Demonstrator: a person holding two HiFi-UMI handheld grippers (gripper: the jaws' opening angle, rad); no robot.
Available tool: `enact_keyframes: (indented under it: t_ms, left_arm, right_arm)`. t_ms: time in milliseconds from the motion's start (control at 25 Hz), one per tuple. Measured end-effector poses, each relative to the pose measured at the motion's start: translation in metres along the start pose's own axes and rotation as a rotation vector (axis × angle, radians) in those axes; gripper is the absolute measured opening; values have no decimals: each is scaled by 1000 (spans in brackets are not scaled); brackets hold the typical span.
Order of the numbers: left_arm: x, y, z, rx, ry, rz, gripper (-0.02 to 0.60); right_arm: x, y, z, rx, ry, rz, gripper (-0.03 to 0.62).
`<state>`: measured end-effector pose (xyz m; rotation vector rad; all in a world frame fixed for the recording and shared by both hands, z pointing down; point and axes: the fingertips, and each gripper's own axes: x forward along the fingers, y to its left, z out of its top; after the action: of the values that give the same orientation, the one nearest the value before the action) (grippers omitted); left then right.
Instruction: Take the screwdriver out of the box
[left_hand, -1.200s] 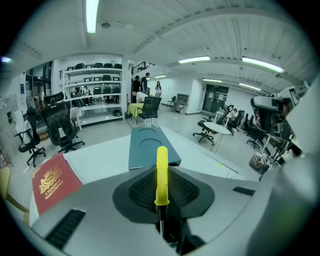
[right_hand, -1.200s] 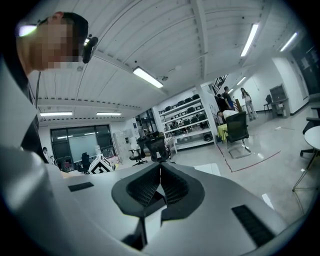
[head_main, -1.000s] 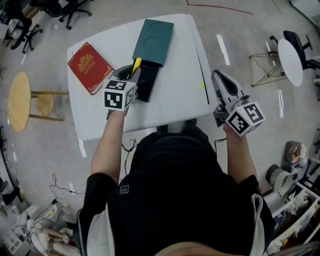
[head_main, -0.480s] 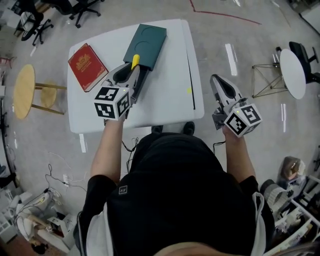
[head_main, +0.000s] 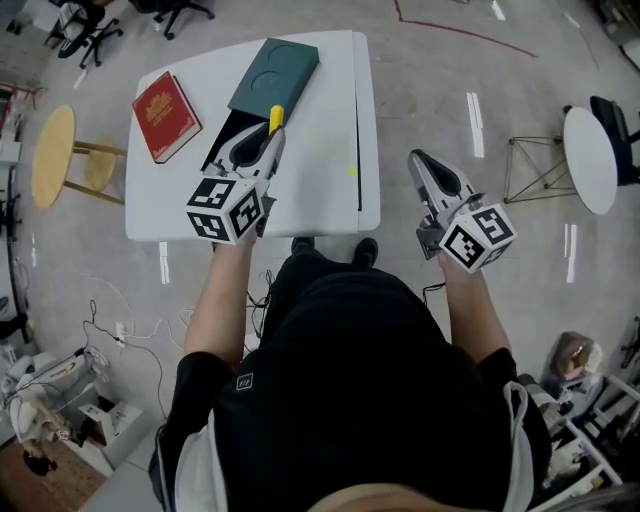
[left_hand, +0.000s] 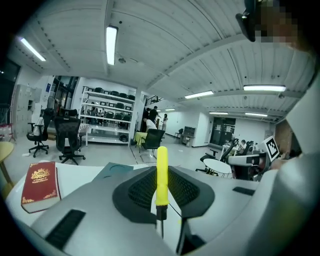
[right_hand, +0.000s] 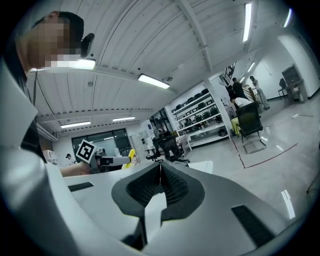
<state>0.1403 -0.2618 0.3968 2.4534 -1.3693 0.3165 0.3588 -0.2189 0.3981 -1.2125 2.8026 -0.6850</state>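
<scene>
My left gripper (head_main: 269, 137) is shut on a yellow-handled screwdriver (head_main: 275, 118), which it holds up in the air over the white table (head_main: 325, 170). In the left gripper view the screwdriver (left_hand: 162, 176) stands upright between the pads, its dark shaft pointing down. The open dark box (head_main: 222, 135) lies on the table just left of the gripper, and its green lid (head_main: 276, 73) lies beyond it. Off the table's right edge, over the floor, my right gripper (head_main: 418, 160) hangs with its jaws closed together (right_hand: 160, 168) and nothing in them.
A red book (head_main: 165, 115) lies on the table's left part, also in the left gripper view as the red book (left_hand: 40, 182). A round wooden stool (head_main: 55, 155) stands left of the table. A small round white table (head_main: 590, 145) and office chairs stand further off.
The left gripper has lifted the screwdriver up and away from the box. The right gripper has drifted a little, still off the table's right side.
</scene>
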Motion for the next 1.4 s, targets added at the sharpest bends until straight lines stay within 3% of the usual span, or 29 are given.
enact_keyframes:
  t_ms: [320, 800, 1280, 1400]
  left_arm:
    - [22, -13, -42, -66, 64, -26, 77]
    - [75, 19, -137, -71, 298, -49, 77]
    - [112, 22, -207, 93, 551, -41, 78]
    - [120, 26, -215, 133, 569, -42, 78]
  right_arm:
    - [2, -6, -14, 11, 42, 10, 29]
    - [35, -10, -38, 54, 118, -6, 29]
    - [32, -28, -70, 78, 174, -66, 29]
    - [32, -27, -73, 57, 187, -78, 29]
